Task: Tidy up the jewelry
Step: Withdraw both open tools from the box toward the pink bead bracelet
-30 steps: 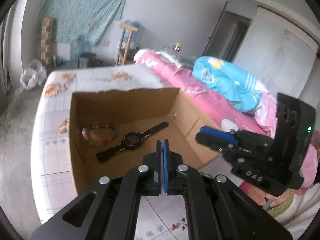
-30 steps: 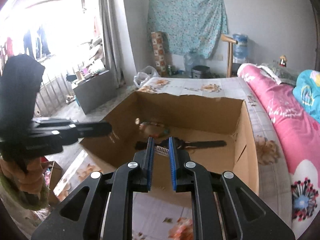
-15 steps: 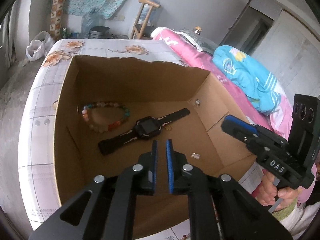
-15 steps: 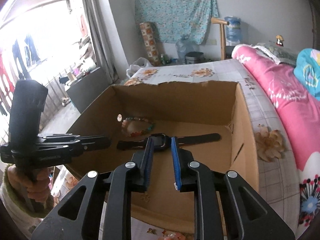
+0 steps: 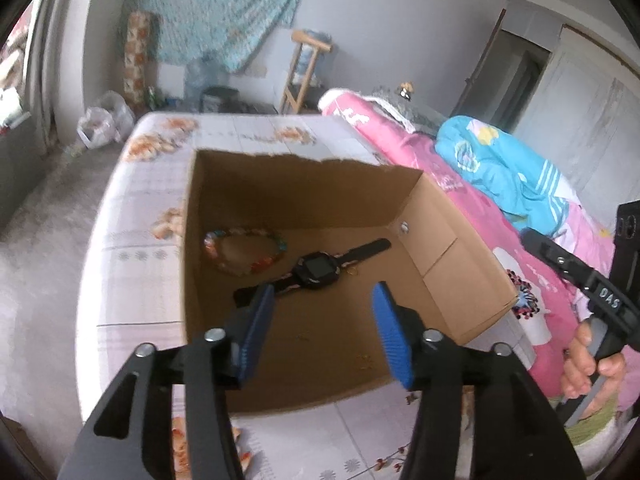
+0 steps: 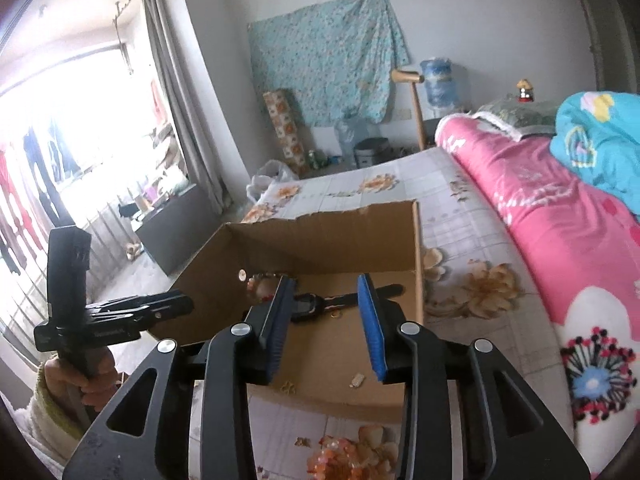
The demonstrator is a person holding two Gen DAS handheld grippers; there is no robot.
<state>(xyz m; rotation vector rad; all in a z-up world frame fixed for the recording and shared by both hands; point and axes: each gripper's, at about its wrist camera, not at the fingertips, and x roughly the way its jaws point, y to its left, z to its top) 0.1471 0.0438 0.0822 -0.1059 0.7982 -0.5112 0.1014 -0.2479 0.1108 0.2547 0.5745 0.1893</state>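
My left gripper [image 5: 322, 300] and right gripper [image 6: 326, 292] have both just been opening; their jaws stand apart, empty, over a cardboard box [image 5: 452, 264]. Inside, a black watch [image 5: 316, 268] lies at twelve o'clock of the left gripper, a beaded bracelet [image 5: 244, 250] at eleven.

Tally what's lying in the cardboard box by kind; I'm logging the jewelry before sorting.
Beaded bracelet: 1
Black watch: 1
Small gold ring: 1
Small gold bits on the box floor: 1, too small to identify
Small pale piece: 1, too small to identify
Total: 5
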